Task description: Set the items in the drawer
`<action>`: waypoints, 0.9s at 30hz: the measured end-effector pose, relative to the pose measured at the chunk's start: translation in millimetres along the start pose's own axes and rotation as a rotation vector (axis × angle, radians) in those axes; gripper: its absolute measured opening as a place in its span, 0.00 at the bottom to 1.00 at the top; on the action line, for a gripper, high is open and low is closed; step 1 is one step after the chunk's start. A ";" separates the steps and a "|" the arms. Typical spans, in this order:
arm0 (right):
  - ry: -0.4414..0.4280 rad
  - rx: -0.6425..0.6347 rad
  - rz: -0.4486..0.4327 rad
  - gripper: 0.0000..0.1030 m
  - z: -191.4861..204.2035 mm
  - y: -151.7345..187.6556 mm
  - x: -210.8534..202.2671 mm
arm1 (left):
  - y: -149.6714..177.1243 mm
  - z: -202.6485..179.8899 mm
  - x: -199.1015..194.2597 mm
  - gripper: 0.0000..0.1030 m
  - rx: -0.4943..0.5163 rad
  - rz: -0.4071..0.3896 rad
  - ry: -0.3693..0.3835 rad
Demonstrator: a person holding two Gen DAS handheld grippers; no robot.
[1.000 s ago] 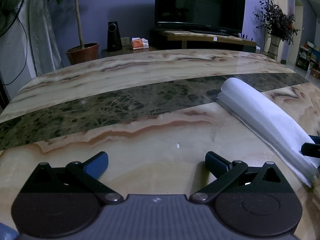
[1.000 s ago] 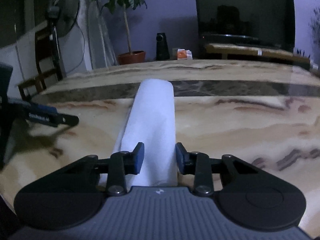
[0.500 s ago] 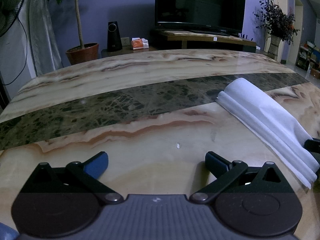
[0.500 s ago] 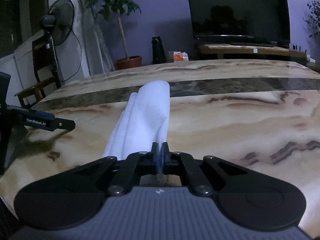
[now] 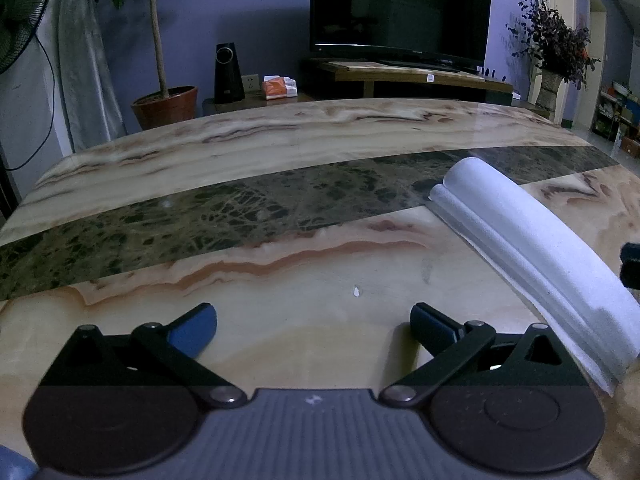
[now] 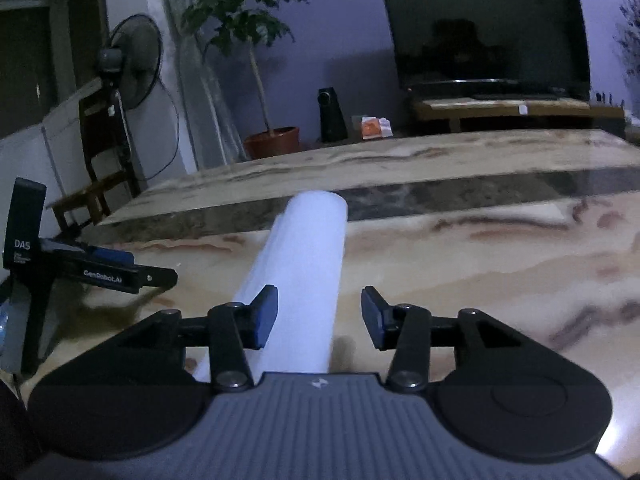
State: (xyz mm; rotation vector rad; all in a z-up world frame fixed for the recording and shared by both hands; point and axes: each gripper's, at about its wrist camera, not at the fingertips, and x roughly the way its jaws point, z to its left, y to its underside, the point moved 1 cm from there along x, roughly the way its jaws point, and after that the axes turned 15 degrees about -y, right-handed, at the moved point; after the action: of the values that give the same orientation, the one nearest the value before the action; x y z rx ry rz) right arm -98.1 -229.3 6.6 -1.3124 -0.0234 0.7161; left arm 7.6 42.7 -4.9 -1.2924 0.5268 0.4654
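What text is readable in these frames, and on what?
"GenRobot.AI": white print on the side of the left gripper, seen in the right wrist view.
"DAS": white letters on the upright black plate of that same gripper; the smaller lines beneath are too small to read.
Orange tissue pack: print blurred, unreadable.
TV: logo on the lower bezel too small to read.
White tag on the TV stand edge: unreadable.

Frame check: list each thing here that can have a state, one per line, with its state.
Rolled white cloth: lying on the marble table, near end between the open right fingers, not gripped.
Right gripper: open.
Left gripper: open, empty, over bare tabletop.
Black flat-screen television: screen dark.
Standing fan: whether it spins, cannot tell.
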 end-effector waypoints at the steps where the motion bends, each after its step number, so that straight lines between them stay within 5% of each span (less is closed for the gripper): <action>1: 0.001 -0.013 0.011 0.50 3.1 -3.9 4.4 | 0.0 0.0 0.0 1.00 0.000 0.000 0.000; 12: 0.085 0.016 0.178 0.57 6.6 -29.4 70.8 | 0.0 0.0 -0.1 1.00 0.000 0.000 0.000; 27: 0.070 -0.084 0.187 0.60 31.0 -21.1 86.1 | 0.0 0.0 -0.1 1.00 0.000 0.000 0.000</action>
State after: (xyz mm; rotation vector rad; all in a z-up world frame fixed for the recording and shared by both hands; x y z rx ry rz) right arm -33.1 -161.8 2.0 -1.4323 0.1285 0.8345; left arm 7.5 42.7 -4.8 -1.2924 0.5268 0.4654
